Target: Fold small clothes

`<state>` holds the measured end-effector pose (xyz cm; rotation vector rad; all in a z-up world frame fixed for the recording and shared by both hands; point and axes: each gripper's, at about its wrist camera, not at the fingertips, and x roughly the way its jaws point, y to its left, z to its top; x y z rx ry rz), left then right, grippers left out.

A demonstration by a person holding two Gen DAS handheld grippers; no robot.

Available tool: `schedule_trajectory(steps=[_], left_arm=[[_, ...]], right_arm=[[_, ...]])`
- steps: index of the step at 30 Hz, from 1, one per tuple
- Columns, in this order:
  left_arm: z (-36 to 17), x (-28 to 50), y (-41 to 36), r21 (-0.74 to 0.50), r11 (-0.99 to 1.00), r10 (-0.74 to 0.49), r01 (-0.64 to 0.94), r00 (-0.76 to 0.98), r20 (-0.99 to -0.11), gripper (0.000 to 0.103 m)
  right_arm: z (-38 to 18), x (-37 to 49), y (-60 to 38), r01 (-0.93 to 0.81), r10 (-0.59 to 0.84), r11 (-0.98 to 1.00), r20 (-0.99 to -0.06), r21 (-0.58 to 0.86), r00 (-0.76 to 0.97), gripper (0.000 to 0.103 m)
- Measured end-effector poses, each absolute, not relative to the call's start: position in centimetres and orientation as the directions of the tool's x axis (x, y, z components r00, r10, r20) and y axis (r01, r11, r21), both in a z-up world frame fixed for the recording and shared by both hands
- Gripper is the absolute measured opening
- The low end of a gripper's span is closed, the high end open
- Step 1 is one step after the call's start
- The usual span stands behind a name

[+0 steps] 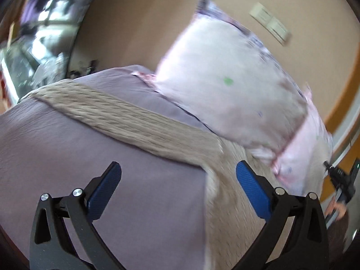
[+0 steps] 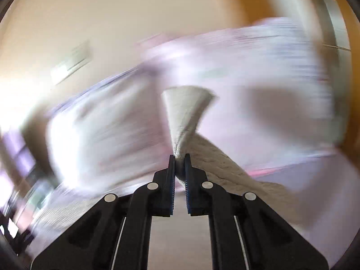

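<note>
Two grippers at work: right gripper (image 2: 179, 157) clamps knit beige garment (image 1: 135, 121) corner at 12 o'clock; left gripper (image 1: 177, 177) gapes, empty, above bedspread (image 1: 56, 148). Soft, limp cloth, probably light; grab edges, corners.

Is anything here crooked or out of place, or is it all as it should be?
The beige knitted garment lies stretched slantwise across the purple bedsheet, not flat. One end is bunched and twisted in the right tongs. The left tongs hang open, holding nothing.
</note>
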<state>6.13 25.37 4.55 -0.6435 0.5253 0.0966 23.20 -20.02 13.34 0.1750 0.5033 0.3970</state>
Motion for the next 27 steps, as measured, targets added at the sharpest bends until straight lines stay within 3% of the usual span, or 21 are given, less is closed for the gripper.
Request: schedule_trajectory(steps=[3,6,7,8,10,18,22,25,26,27], left_arm=[[4.1,6.6,28.5,-0.585,0.747,-0.038,-0.316,0.858,-0.512,0.101],[3.7,6.6,31.1,-0.605,0.703,-0.009,-0.374,0.846,-0.533,0.101],[3.5,6.6,32.2,-0.618,0.678,-0.002,-0.397,0.84,-0.542,0.101],[3.4,6.7,33.1,-0.629,0.661,0.002,-0.409,0.839,-0.544,0.101],[3.0,7.1,35.0,-0.642,0.612,0.029,-0.461,0.825,-0.565,0.101],[0.5,8.4,40.4,-0.71,0.405,0.036,-0.576,0.786,-0.617,0.082],[0.2,9.1,42.7,-0.721,0.338,0.054,-0.605,0.777,-0.627,0.075],[-0.2,9.6,44.2,-0.693,0.297,0.085,-0.657,0.741,-0.666,0.047],[-0.3,9.9,44.5,-0.672,0.29,0.089,-0.682,0.718,-0.69,0.018],[-0.4,10.1,44.7,-0.657,0.282,0.086,-0.699,0.701,-0.708,0.009]], right_arm=[[7.8,23.6,-9.1,-0.515,0.512,0.833,-0.636,0.203,0.577,0.009],[4.9,22.1,-5.6,-0.583,0.537,0.784,-0.704,0.213,0.464,0.011],[4.8,21.7,-5.8,-0.584,0.542,0.783,-0.699,0.216,0.467,0.023],[5.0,21.1,-6.7,-0.577,0.554,0.784,-0.678,0.228,0.484,0.044],[5.7,21.0,-9.0,-0.554,0.56,0.796,-0.646,0.245,0.519,0.065],[6.7,21.4,-15.7,-0.458,0.56,0.823,-0.612,0.335,0.559,0.065],[6.6,21.3,-17.4,-0.434,0.576,0.816,-0.589,0.381,0.567,0.072],[6.7,20.9,-18.7,-0.431,0.59,0.807,-0.575,0.404,0.566,0.072],[6.7,20.8,-19.0,-0.43,0.592,0.806,-0.572,0.407,0.568,0.072],[6.8,20.7,-19.5,-0.428,0.594,0.805,-0.567,0.411,0.572,0.072]])
